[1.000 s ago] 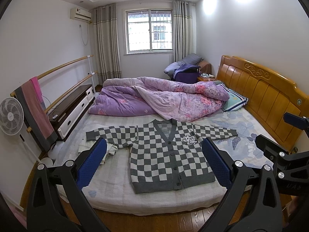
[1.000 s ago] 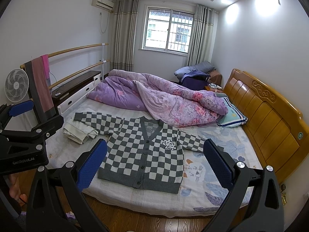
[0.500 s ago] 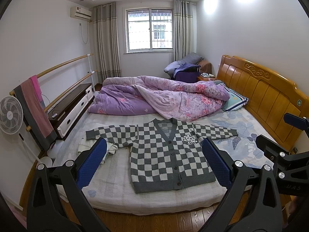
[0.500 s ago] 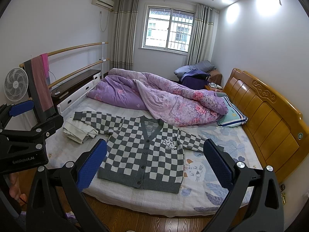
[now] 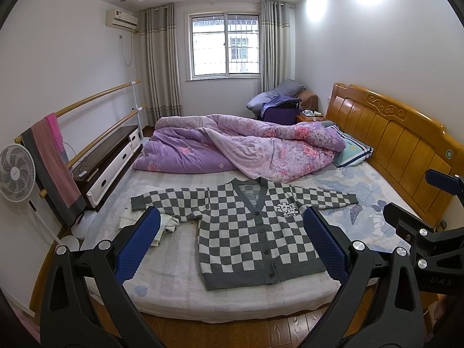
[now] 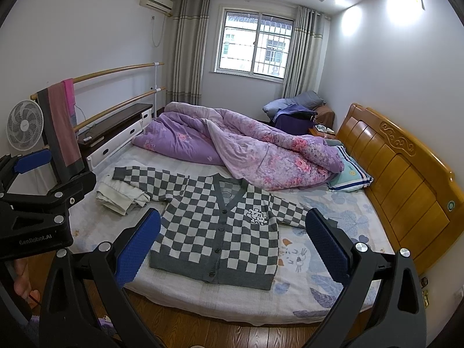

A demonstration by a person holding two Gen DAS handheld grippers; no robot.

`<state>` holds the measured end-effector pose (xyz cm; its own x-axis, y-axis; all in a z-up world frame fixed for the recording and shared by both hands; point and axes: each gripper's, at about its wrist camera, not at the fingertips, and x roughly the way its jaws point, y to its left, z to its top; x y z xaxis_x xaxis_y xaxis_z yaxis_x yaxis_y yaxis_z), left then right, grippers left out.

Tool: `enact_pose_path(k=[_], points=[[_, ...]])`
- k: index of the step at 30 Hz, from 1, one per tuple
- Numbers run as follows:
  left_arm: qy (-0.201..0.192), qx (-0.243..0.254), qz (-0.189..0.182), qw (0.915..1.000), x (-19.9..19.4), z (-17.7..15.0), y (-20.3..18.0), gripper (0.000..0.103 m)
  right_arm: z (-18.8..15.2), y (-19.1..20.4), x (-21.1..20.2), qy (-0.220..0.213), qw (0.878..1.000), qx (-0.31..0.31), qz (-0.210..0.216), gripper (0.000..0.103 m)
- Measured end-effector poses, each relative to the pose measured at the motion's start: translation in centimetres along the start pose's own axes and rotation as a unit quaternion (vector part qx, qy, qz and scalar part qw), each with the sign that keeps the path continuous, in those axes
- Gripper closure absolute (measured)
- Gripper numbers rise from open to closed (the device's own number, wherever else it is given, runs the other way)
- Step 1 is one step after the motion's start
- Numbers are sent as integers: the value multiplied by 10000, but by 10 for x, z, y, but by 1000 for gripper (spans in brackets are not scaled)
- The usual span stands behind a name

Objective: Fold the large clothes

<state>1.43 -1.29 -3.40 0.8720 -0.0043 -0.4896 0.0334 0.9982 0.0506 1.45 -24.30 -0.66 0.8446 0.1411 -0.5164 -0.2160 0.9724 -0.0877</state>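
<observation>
A grey-and-white checked cardigan (image 5: 249,232) (image 6: 220,232) lies flat and buttoned on the bed, sleeves spread to both sides, hem toward the near edge. My left gripper (image 5: 232,246) hovers in front of the bed, well short of the cardigan, its blue-padded fingers wide apart and empty. My right gripper (image 6: 233,246) is held the same way beside it, open and empty. Each gripper shows at the edge of the other's view: the right gripper (image 5: 429,237) and the left gripper (image 6: 37,203).
A folded cream garment (image 5: 162,226) (image 6: 121,197) lies under the cardigan's left sleeve. A purple quilt (image 5: 237,150) is heaped at the back of the bed (image 5: 174,284), with a pillow (image 5: 353,152) by the wooden headboard (image 5: 400,145). A fan (image 5: 16,172) and a rail with a towel (image 5: 52,165) stand left.
Both grippers have stayed open and almost still; the views have shifted only very slightly.
</observation>
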Motion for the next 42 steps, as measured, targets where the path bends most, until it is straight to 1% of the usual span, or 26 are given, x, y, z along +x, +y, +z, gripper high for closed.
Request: enact_pose_path(k=[8, 10, 12, 17, 18, 23, 26, 31, 33, 35, 38, 42], points=[[4, -19, 7, 10000, 2, -1, 1, 5, -2, 3, 0, -7, 10000, -17, 22, 7], [6, -17, 9, 10000, 2, -1, 2, 5, 2, 16, -9, -12, 10000, -37, 29, 7], [5, -21, 9, 10000, 2, 0, 3, 5, 3, 20, -12, -11, 10000, -41, 41, 7], [22, -60, 49, 10000, 5, -6, 9, 5, 6, 32, -12, 31, 9999, -50, 91, 7], [22, -79, 58, 9999, -1, -3, 18, 5, 7, 34, -12, 38, 9999, -54, 103, 7], [77, -142, 98, 9998, -17, -5, 37, 5, 6, 42, -11, 111, 9998, -66, 181, 7], [154, -199, 123, 9996, -14, -8, 42, 5, 6, 44, -6, 203, 9995, -61, 239, 7], [310, -260, 189, 9990, 2, -6, 45, 5, 9, 40, 15, 353, 9987, -27, 380, 7], [355, -279, 238, 9987, 13, -1, 45, 5, 13, 36, 27, 391, 9982, 4, 455, 7], [418, -297, 289, 9983, 29, 4, 41, 5, 17, 34, 41, 411, 9978, 6, 527, 7], [515, -357, 351, 9974, 56, 14, 38, 5, 27, 19, 70, 428, 9966, -17, 699, 7], [751, -512, 355, 9952, 103, 36, 28, 5, 45, -4, 112, 487, 9947, -31, 903, 7]])
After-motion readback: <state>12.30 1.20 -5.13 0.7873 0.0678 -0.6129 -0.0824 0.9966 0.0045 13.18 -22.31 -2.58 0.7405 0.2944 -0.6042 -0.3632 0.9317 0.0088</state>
